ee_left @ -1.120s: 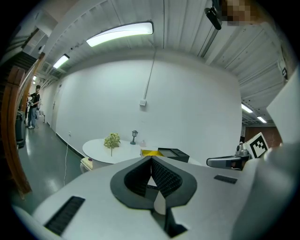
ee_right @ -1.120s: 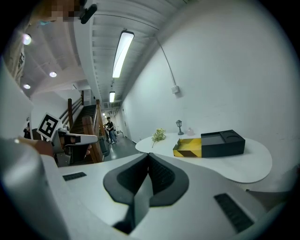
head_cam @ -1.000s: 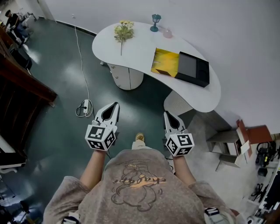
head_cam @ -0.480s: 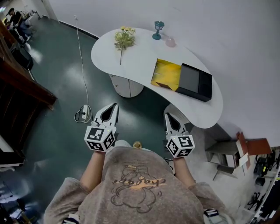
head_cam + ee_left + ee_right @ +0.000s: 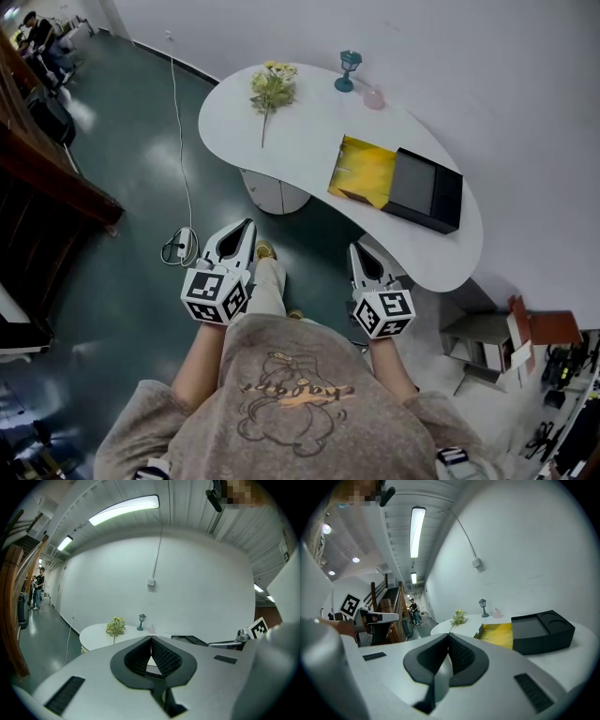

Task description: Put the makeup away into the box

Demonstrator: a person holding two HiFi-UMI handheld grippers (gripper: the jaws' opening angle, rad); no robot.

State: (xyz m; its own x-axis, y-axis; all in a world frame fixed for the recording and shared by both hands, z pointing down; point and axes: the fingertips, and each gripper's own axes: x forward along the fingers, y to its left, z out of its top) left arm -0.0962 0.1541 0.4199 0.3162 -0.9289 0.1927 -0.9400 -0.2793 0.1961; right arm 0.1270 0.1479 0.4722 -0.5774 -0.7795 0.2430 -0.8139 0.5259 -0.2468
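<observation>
Head view, step: the approach, I judge. The person is standing short of the white kidney-shaped table [image 5: 298, 141].
Head view, grippers: the left gripper [image 5: 247, 226] and right gripper [image 5: 358, 247] are pointing at the table, well apart from it.
Head view, box: the black compartmented box [image 5: 427, 192] is lying on the table's right part, touching a yellow open tray [image 5: 364, 171].
Head view, makeup: none is showing clearly. A small pink thing [image 5: 375, 99] is sitting at the table's far edge.
Left gripper view: the jaws are meeting at the tips, gripping nothing.
Right gripper view: the jaws are pressing together, empty. The box is lying on the table ahead.
Next: reaching the table, then parting the jaws over the makeup.
</observation>
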